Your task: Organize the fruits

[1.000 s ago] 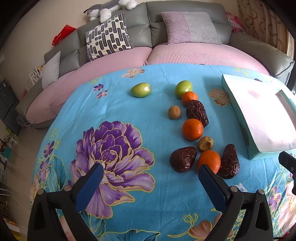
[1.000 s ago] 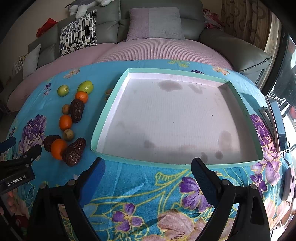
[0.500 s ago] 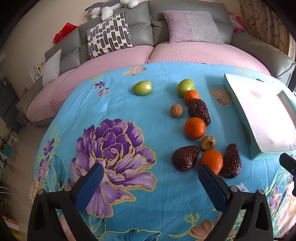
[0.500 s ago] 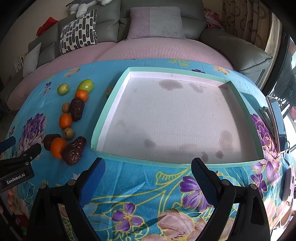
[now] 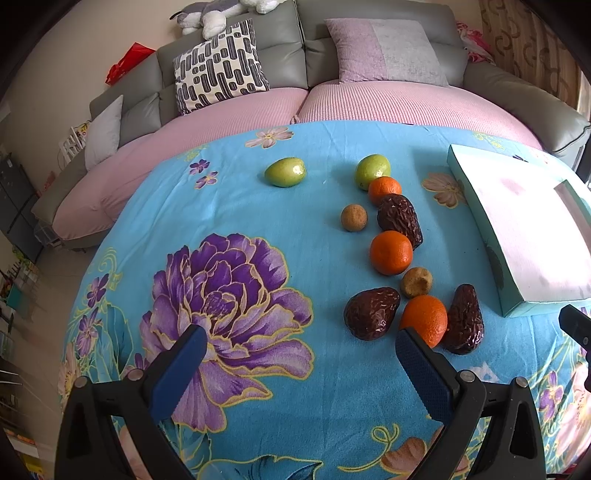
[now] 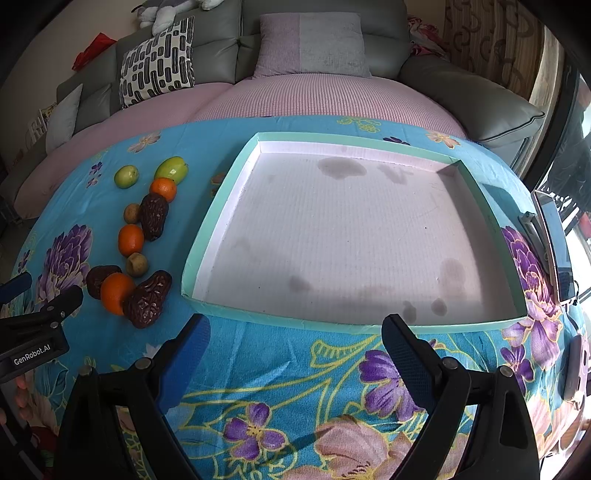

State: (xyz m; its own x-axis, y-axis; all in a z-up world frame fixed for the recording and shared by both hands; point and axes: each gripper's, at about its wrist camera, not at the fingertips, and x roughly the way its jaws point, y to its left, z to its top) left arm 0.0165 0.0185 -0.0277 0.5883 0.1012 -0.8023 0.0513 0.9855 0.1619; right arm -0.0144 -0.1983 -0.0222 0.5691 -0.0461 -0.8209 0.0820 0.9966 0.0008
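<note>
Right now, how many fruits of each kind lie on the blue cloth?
Green fruits: 2
Oranges: 3
Dark wrinkled dates: 3
Small brown round fruits: 2
Total: 10, none yet in the tray.

I am in a home living room. A grey leather corner sofa (image 5: 295, 48) with pink ribbed seat covers (image 5: 388, 107) curves around the table in front of me. On it sit a black-and-white patterned cushion (image 5: 218, 66), a lilac square cushion (image 5: 384, 55) and a plain grey cushion (image 5: 103, 129), and a grey-and-white plush toy (image 5: 221, 11) lies along the backrest. The table wears a bright blue cloth printed with purple peonies (image 5: 229, 288). A brown patterned curtain (image 6: 491, 44) hangs at the right, beside a window letting in daylight.
</note>
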